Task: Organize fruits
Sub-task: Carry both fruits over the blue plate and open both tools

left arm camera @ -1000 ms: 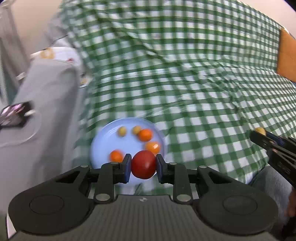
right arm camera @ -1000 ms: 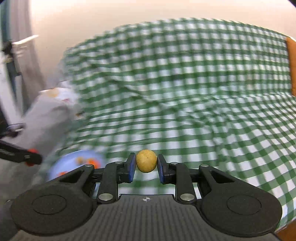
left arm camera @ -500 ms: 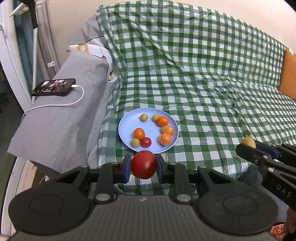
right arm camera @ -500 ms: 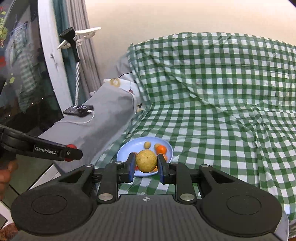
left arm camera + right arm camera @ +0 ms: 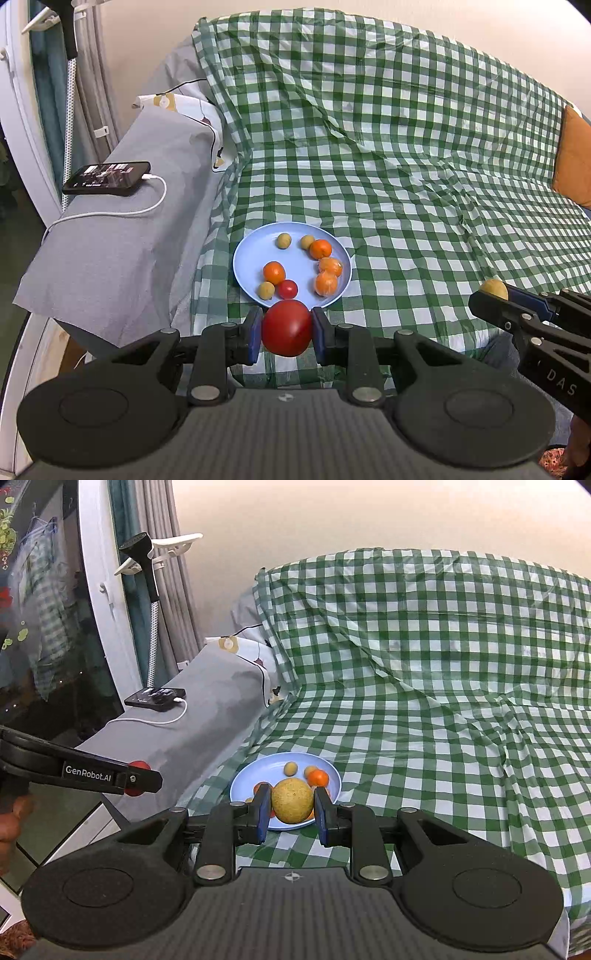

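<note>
Left gripper [image 5: 287,328] clamped on red tomato [image 5: 287,326], right gripper [image 5: 291,806] clamped on round yellow fruit [image 5: 291,800], both poised above near rim of blue plate [image 5: 251,258] on green checked cloth [image 5: 406,166], likely for dropping among oranges [image 5: 274,272]. Part of plate hidden behind yellow fruit in right view.

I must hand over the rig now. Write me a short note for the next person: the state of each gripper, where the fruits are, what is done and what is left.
Left gripper: shut on a red tomato, held in the air just in front of the blue plate.
Right gripper: shut on a yellow-brown round fruit, also in the air.
Plate: on the green checked cloth, holding four orange fruits, three small yellow-brown ones and one small red one.
Done: both fruits picked up.
Left: set down both held fruits; the frames do not show where.
</note>
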Tool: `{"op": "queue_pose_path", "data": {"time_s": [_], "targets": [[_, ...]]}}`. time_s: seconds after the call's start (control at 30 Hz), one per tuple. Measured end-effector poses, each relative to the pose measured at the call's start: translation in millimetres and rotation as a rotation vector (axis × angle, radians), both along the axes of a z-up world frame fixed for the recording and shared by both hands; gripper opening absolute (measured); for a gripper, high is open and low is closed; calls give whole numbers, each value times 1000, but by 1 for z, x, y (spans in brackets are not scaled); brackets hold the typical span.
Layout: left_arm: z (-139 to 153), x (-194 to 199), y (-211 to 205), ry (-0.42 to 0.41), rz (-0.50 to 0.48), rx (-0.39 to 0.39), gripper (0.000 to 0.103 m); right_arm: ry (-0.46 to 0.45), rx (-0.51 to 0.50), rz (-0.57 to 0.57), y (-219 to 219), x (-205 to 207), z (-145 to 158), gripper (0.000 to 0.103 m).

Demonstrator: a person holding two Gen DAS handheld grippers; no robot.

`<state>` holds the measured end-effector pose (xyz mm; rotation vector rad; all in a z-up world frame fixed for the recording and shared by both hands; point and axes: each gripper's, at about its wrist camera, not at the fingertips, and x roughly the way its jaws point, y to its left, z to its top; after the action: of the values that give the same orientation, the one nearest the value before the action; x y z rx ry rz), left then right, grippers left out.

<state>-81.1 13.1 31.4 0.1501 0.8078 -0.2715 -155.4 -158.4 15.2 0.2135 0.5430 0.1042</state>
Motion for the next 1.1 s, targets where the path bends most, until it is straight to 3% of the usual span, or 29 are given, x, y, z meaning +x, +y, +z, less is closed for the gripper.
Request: {"op": "queue_pose_path", "data": {"time_s": [0.53,1.1], "targets": [[-4,9,6,8,18,-8,30,21,-8,9,1,8,-6,26],[-7,48,12,36,50,-6,30,70,-8,35,2,42,-18,26]]}}
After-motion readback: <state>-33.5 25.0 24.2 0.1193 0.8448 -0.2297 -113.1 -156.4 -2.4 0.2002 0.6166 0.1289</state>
